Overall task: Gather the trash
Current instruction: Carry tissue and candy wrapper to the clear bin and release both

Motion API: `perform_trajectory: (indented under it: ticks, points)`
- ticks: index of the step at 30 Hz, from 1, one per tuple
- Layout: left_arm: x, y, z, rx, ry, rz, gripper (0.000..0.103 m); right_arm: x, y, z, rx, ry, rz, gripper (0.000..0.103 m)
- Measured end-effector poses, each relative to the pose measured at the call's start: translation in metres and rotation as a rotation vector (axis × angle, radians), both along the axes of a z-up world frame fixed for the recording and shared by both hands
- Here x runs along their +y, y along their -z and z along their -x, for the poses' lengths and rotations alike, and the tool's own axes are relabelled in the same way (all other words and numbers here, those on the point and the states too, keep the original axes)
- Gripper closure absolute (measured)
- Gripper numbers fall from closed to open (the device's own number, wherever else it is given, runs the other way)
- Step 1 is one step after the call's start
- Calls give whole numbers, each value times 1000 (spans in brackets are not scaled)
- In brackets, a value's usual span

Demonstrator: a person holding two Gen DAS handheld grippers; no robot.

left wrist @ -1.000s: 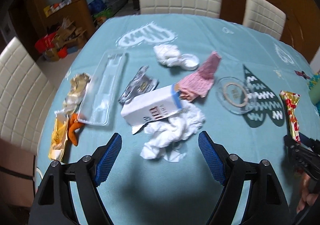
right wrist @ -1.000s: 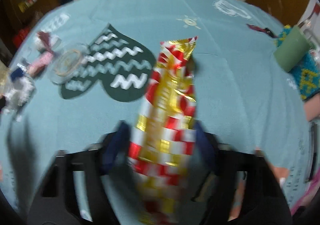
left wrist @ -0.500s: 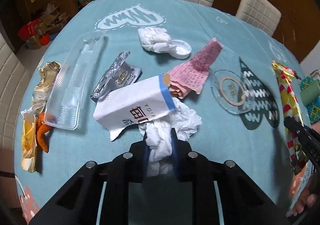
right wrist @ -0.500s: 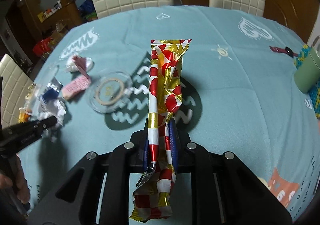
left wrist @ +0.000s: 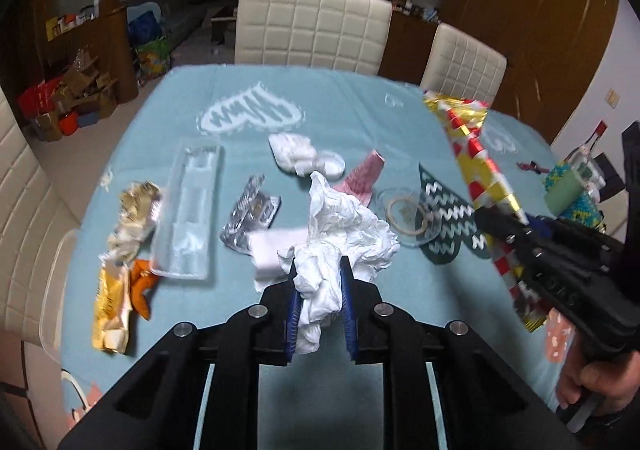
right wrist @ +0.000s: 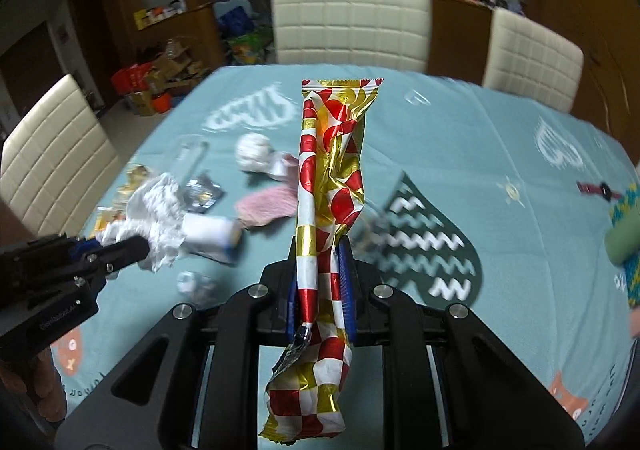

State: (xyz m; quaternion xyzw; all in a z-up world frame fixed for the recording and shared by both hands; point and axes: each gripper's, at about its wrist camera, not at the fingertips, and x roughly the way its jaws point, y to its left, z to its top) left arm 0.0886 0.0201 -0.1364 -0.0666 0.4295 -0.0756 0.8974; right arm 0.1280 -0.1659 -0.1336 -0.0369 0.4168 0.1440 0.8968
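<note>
My left gripper (left wrist: 320,282) is clamping crumpled white tissue (left wrist: 344,218); my right gripper (right wrist: 320,270) is clamping the red-gold wrapper (right wrist: 332,178), its crumpled tail showing only in the right view.

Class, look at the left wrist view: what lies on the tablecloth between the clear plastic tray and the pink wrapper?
A crumpled silver foil wrapper lies between the clear plastic tray and the pink wrapper, seen clearly in the left wrist view.

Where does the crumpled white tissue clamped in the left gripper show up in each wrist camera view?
Left wrist view: crumpled white tissue sits bottom centre, between the left gripper fingers.
Right wrist view: same tissue at left edge, mid-height.
Shared landmark: dark green heart print on the tablecloth.
</note>
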Motion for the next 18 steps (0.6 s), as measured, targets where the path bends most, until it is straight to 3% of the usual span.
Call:
perform_trajectory:
  ticks: [6,18]
  points:
    - [40,-22,5,-68,-77,-29,85,41,-19,9,-48,-58,18,84]
    - [131,-37,9,-94,-229,-66,85,137,-39,16,-87,-186,34,84]
